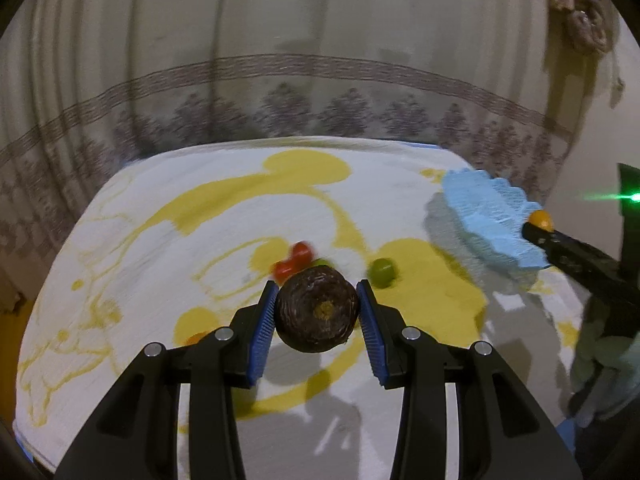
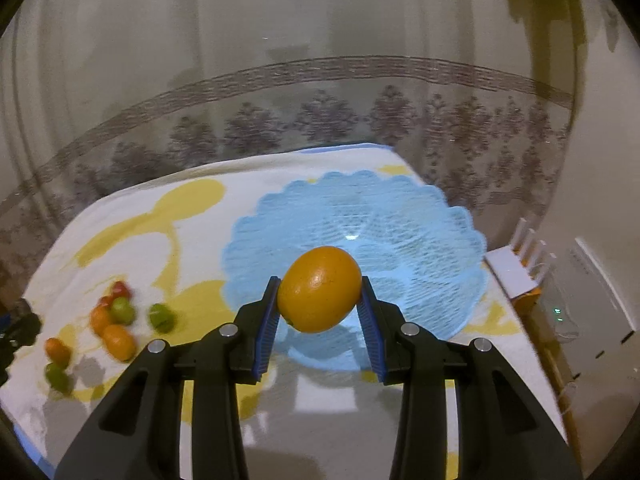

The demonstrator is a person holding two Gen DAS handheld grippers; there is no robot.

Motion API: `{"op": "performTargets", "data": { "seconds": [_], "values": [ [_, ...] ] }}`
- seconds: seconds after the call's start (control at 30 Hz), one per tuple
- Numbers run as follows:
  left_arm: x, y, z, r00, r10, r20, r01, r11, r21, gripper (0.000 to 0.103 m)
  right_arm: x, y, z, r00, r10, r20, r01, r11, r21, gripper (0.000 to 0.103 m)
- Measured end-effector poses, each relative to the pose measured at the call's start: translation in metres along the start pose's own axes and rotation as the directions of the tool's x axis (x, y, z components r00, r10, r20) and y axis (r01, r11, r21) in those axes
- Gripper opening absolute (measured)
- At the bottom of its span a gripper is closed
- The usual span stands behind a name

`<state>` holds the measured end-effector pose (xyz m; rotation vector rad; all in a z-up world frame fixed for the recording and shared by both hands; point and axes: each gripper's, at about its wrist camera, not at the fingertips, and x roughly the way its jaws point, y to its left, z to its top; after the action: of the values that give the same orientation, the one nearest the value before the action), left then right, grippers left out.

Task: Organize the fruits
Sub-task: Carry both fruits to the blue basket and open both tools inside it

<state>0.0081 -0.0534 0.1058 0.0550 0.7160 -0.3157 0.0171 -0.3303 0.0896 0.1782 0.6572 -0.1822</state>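
fruit is carried in both tongs above a cloth-covered counter [image 1: 120, 216]: a dark brown, rough-skinned fruit [image 1: 318, 309] is pinched between the blue pads of the left tongs [image 1: 318, 312], and an orange fruit [image 2: 319, 289] is pinched crosswise in the right tongs [image 2: 319, 304]. a pale blue mesh basket [image 2: 440, 240] with a scalloped rim is seen just beyond the orange fruit, toward the counter's far right corner, its hollow apparently empty. the step in hand is judged to be delivery into that basket. it would best be done one fruit at a time, each lowered well inside the rim and let go close to the mesh, since round fruit dropped from height may bounce or roll out; the shallow, light basket could also be shoved if its rim is struck. loose fruit remains on the cloth: a red piece [image 1: 294, 265] and a green one [image 1: 382, 273] near the left tongs, and a blurred cluster of orange and green fruits [image 2: 116, 320] at the left of the right wrist view. open room is ample over the counter's middle. caution is called for at the right edge, where the basket sits close to the drop and a white router [image 2: 520, 264] stands beside it, and at the curtain [image 1: 280, 60] hanging behind the far edge.
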Motion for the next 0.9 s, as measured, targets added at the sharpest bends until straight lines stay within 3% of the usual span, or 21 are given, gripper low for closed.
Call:
{"op": "performTargets", "data": {
  "seconds": [0.13,0.2,0.23,0.27,0.67,0.9],
  "values": [
    [0.010,-0.031,0.014,0.999,-0.038,-0.002,0.038,0.998,0.049,0.040,0.012,-0.016,0.001,1.000,0.009,-0.028,-0.008,0.999,0.051,0.041],
    [0.014,-0.042,0.019,0.999,-0.053,-0.006,0.053,0.996,0.068,0.040,0.015,-0.022,0.002,0.999,0.020,-0.036,-0.018,0.997,0.078,0.050],
    [0.017,-0.050,0.023,0.998,-0.062,-0.009,0.063,0.995,0.080,0.040,0.014,-0.026,0.002,1.000,0.020,-0.021,-0.018,0.996,0.091,0.060],
    [0.019,-0.056,0.025,0.998,-0.068,-0.013,0.069,0.994,0.088,0.040,0.012,-0.027,0.002,1.000,0.015,-0.008,-0.015,0.995,0.095,0.062],
    [0.064,-0.127,0.053,0.977,-0.203,-0.069,0.212,0.963,0.164,0.040,-0.011,-0.063,0.003,0.989,-0.091,0.114,0.064,0.972,0.226,0.062],
    [0.089,-0.164,0.060,0.962,-0.259,-0.086,0.272,0.939,0.209,0.040,-0.007,-0.075,0.002,0.988,-0.116,0.102,0.083,0.956,0.282,0.062]
  ]
}}
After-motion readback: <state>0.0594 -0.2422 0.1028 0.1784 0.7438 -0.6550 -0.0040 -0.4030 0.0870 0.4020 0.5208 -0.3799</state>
